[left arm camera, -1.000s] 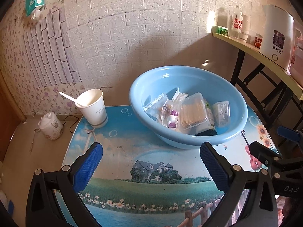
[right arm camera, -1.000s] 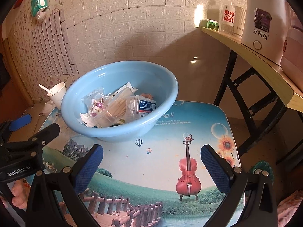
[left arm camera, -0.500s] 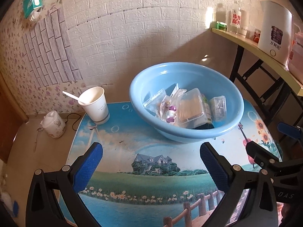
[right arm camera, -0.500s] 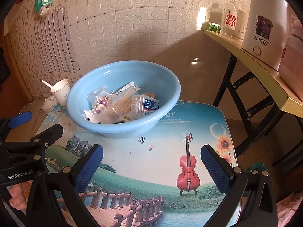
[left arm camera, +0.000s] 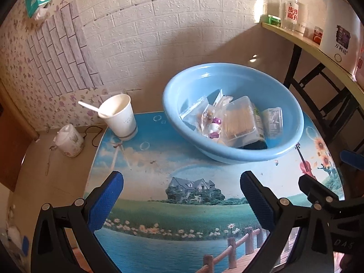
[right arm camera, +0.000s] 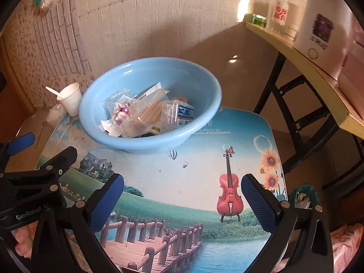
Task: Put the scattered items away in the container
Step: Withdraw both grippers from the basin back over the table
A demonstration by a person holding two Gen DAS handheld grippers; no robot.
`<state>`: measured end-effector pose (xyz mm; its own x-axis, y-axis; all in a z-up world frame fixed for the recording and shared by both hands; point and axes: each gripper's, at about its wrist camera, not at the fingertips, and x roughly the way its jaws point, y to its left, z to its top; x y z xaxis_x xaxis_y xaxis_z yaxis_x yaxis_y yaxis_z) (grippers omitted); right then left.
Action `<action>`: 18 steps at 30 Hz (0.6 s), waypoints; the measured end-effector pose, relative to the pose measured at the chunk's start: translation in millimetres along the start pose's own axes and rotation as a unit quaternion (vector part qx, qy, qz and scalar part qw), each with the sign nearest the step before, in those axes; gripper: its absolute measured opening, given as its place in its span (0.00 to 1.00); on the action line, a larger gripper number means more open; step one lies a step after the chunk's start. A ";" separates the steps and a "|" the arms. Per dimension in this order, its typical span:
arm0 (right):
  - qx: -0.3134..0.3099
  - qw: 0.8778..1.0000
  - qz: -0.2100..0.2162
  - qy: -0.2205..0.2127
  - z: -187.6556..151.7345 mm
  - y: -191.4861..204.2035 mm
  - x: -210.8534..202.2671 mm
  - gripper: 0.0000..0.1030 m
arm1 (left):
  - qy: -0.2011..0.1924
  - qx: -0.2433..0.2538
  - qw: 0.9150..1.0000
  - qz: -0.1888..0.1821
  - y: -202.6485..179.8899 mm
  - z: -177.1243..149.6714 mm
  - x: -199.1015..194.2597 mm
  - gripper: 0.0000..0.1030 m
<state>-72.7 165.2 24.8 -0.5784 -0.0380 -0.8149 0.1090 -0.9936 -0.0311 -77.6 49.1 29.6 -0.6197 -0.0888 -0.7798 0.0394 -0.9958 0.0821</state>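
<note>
Over the last second you have drawn both grippers back and up from the blue basin (left arm camera: 232, 152), which now sits smaller and farther off in both wrist views; with the left gripper (left arm camera: 182, 202) and right gripper (right arm camera: 183, 202) each spread wide and holding nothing, and no loose item visible on the printed tabletop (right arm camera: 195, 182), judge the tidying as essentially complete. The basin stands at the far side of the table, just beside the paper cup (left arm camera: 119, 117), and holds the gathered items (left arm camera: 232, 122): clear packets, a box of toothpicks and small plastic cases, piled together.
</note>
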 end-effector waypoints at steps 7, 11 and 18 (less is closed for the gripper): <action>-0.009 1.000 -0.005 0.004 21.4 4.4 -6.8 1.00 | 0.007 0.005 1.000 0.003 5.3 20.7 -2.9 1.00; -0.001 1.000 -0.007 0.016 29.3 3.1 -5.3 1.00 | 0.035 0.001 0.999 -0.007 6.6 27.8 3.9 1.00; -0.003 1.000 -0.016 0.021 41.6 -1.6 -8.4 1.00 | 0.042 0.013 0.999 0.000 4.5 33.0 7.2 1.00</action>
<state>-101.6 162.7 55.8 -0.5472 -0.0019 -0.8370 0.0965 -0.9935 -0.0609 -107.8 44.6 44.8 -0.5517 -0.0917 -0.8290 0.0190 -0.9951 0.0974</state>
